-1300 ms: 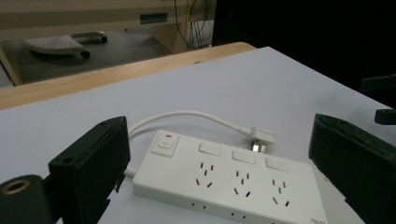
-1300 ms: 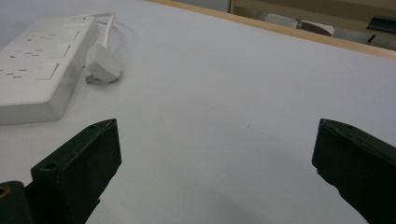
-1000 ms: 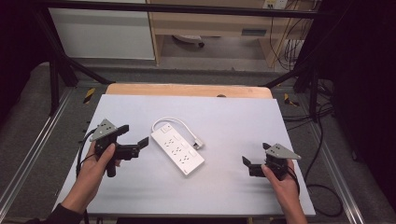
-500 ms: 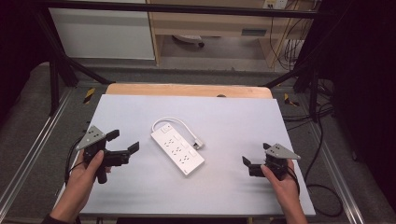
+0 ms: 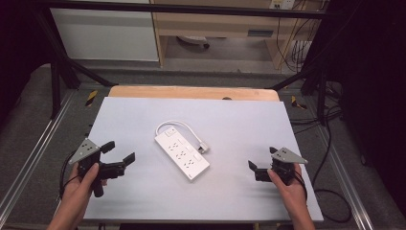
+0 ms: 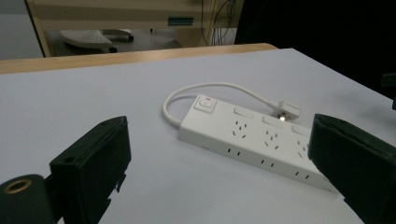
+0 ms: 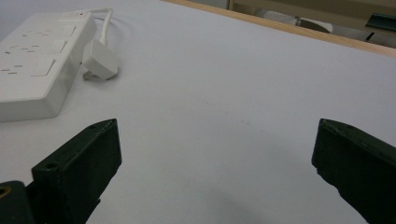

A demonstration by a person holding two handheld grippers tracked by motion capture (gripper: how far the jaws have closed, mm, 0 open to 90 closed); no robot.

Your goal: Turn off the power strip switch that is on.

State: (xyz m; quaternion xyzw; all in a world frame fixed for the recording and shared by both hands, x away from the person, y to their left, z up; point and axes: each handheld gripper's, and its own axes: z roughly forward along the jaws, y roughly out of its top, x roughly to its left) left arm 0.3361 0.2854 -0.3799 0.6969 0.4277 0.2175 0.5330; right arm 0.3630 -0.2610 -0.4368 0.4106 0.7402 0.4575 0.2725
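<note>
We list a white power strip [image 5: 182, 156] lying flat near the middle of the pale grey table [image 5: 230, 124], set on a diagonal, its switch end toward the far left and its other end toward the near right. We count several socket groups along its top face and a rocker switch [image 6: 206, 104] at the end where the cable leaves. Its white cable [image 5: 171, 124] loops out from the switch end and curves back along the far side of the strip, ending in a white plug [image 5: 202, 146] that lies on the table just beside the strip's long edge.

We note the left gripper [image 5: 118, 160] held in the person's left hand [image 5: 81, 184] near the table's left edge, well apart from the strip, jaws spread wide and holding nothing. In the left gripper view the strip lies between and beyond the two black jaws, untouched.

We note the right gripper [image 5: 256, 171] in the person's right hand [image 5: 289, 189] near the table's near right corner, also well apart from the strip. In the right gripper view its jaws stand wide with bare table between them, the strip [image 7: 35, 60] and plug [image 7: 99, 61] off to the upper left.

We record a wooden strip [image 5: 191, 92] along the table's far edge.
</note>
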